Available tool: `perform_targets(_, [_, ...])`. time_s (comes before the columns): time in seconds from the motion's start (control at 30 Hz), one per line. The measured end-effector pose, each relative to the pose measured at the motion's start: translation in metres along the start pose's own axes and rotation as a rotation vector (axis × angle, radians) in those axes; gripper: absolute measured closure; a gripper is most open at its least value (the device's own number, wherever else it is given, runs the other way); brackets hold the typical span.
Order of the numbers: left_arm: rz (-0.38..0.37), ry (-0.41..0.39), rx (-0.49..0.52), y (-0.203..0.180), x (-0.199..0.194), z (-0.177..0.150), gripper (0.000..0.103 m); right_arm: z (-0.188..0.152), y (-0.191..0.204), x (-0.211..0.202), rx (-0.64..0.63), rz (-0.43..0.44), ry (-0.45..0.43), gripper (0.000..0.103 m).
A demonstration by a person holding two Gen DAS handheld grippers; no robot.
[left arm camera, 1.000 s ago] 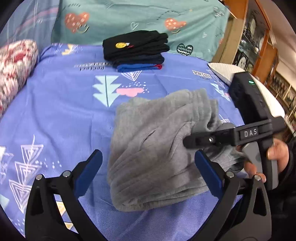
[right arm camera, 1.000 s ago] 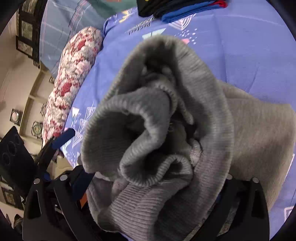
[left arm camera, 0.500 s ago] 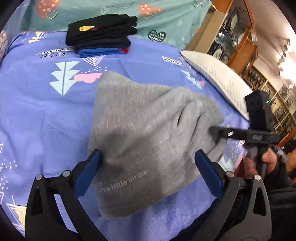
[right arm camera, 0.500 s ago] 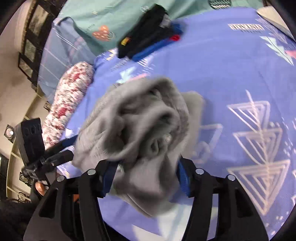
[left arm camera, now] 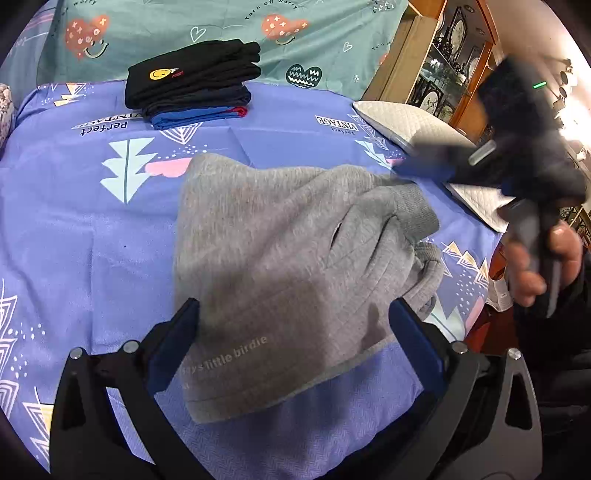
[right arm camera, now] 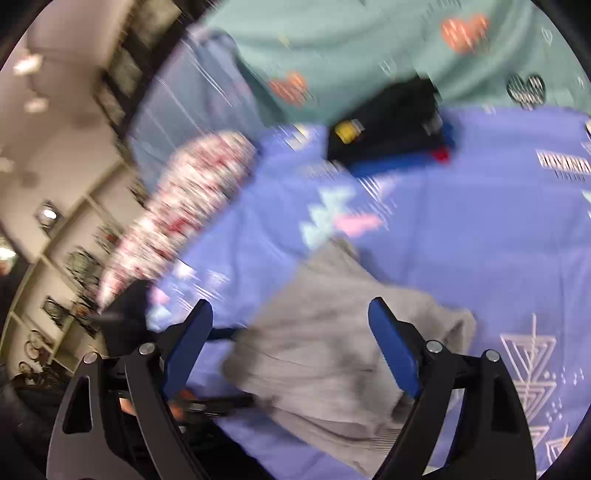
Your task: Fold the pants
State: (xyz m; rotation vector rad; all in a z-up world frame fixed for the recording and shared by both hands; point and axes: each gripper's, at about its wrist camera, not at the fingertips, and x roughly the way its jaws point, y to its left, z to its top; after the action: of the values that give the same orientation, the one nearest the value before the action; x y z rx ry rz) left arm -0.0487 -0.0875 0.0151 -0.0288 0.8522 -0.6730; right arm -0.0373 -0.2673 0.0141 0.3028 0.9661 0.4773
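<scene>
The grey pants (left arm camera: 295,266) lie folded into a thick bundle on the bed (left arm camera: 74,229), near its front edge and a little toward the right side, resting on the purple sheet. Pale lettering runs along the near fold; I can read "little birdie", and the word before it is cut off. The ribbed waistband bunches up at the bundle's right side.

The left gripper (left arm camera: 295,328) hovers over the near end of the pants with its jaws spread wide, one blue pad on each side of the fabric and neither squeezing it. The right gripper (right arm camera: 291,332) hangs above the pants in its own blurred view, its jaws opening and gripping nothing; the cloth lies below them, released. From the left view that right gripper is a dark smear by the bed's right edge, with a hand (left arm camera: 539,266) wrapped around its handle.

At the far edge sits a stack of folded clothes (left arm camera: 192,85), black on top with a yellow smiley patch, dark blue and bright blue beneath. The sheet is printed with "Perfect VINTAGE" and pale tree shapes. Behind it a teal pillow (left arm camera: 221,22) reads "Turn off worry". A white quilted pillow (left arm camera: 413,125) lies at the far right corner, and a floral bolster (right arm camera: 177,206) lines the left edge.
</scene>
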Motion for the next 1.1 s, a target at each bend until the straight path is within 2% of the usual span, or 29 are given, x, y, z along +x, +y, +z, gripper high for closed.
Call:
perform_targets(0.03, [-0.006, 0.009, 0.003, 0.000, 0.001, -0.001, 0.002, -0.003, -0.008, 0.014, 0.029, -0.028, 0.079, 0.021])
perform_targets(0.07, [-0.014, 0.022, 0.012, 0.000, 0.003, -0.003, 0.002, -0.015, -0.018, 0.022, 0.037, -0.048, 0.149, 0.030])
perform_targets(0.13, [-0.032, 0.042, 0.045, -0.004, 0.006, -0.007, 0.002, -0.043, -0.030, 0.021, 0.039, -0.073, 0.196, 0.029])
perform_targets(0.2, [-0.021, 0.076, 0.093, -0.012, 0.013, -0.010, 0.002, -0.054, -0.040, 0.015, 0.112, -0.039, 0.221, 0.021])
perform_targets(0.23, [-0.010, 0.086, 0.108, -0.015, 0.015, -0.010, 0.002, -0.060, -0.047, 0.013, 0.154, -0.012, 0.229, 0.021])
perform_targets(0.3, [-0.004, 0.079, 0.133, -0.021, 0.010, -0.007, 0.002, -0.059, -0.038, -0.005, 0.117, -0.058, 0.176, 0.022])
perform_targets(0.37, [-0.039, 0.040, 0.126, -0.022, -0.007, 0.001, 0.002, -0.048, -0.005, -0.039, -0.010, -0.133, 0.043, 0.022])
perform_targets(0.4, [-0.066, 0.016, 0.129, -0.023, -0.015, 0.004, 0.002, -0.043, 0.006, -0.051, -0.043, -0.117, 0.003, 0.021])
perform_targets(0.47, [-0.097, -0.015, 0.159, -0.031, -0.022, 0.007, 0.002, -0.021, 0.036, -0.064, -0.115, -0.004, -0.060, 0.019])
perform_targets(0.53, [-0.110, 0.020, 0.175, -0.038, -0.010, 0.005, 0.002, -0.001, 0.052, -0.058, -0.148, 0.071, -0.069, 0.017])
perform_targets(0.63, [-0.115, 0.141, 0.110, -0.031, 0.030, -0.010, 0.002, 0.027, 0.061, -0.009, -0.081, 0.253, 0.032, 0.017])
perform_targets(0.67, [-0.095, 0.132, 0.120, -0.033, 0.034, -0.017, 0.002, 0.030, 0.054, 0.011, -0.038, 0.275, 0.079, 0.017])
perform_targets(0.7, [-0.075, 0.107, 0.152, -0.038, 0.031, -0.024, 0.002, 0.031, 0.045, 0.045, 0.011, 0.246, 0.154, 0.017])
perform_targets(0.73, [-0.062, 0.107, 0.185, -0.045, 0.030, -0.029, 0.002, 0.030, 0.030, 0.079, 0.050, 0.167, 0.213, 0.018])
perform_targets(0.77, [-0.068, 0.111, 0.199, -0.047, 0.029, -0.032, 0.002, 0.031, 0.018, 0.105, 0.081, 0.122, 0.249, 0.027])
perform_targets(0.8, [-0.088, 0.117, 0.201, -0.048, 0.028, -0.035, 0.002, 0.027, -0.001, 0.121, 0.119, 0.105, 0.253, 0.044])
perform_targets(0.83, [-0.096, 0.116, 0.200, -0.046, 0.028, -0.036, 0.002, 0.030, -0.013, 0.119, 0.171, 0.137, 0.229, 0.048])
perform_targets(0.9, [-0.118, 0.107, 0.196, -0.043, 0.026, -0.037, 0.002, 0.036, -0.015, 0.102, 0.228, 0.196, 0.203, 0.047])
perform_targets(1.03, [-0.106, 0.111, 0.210, -0.045, 0.031, -0.036, 0.002, 0.054, 0.034, 0.068, 0.095, 0.300, 0.116, 0.043])
perform_targets(1.1, [-0.101, 0.111, 0.213, -0.046, 0.032, -0.036, 0.002, 0.055, 0.050, 0.074, 0.026, 0.284, 0.123, 0.036])
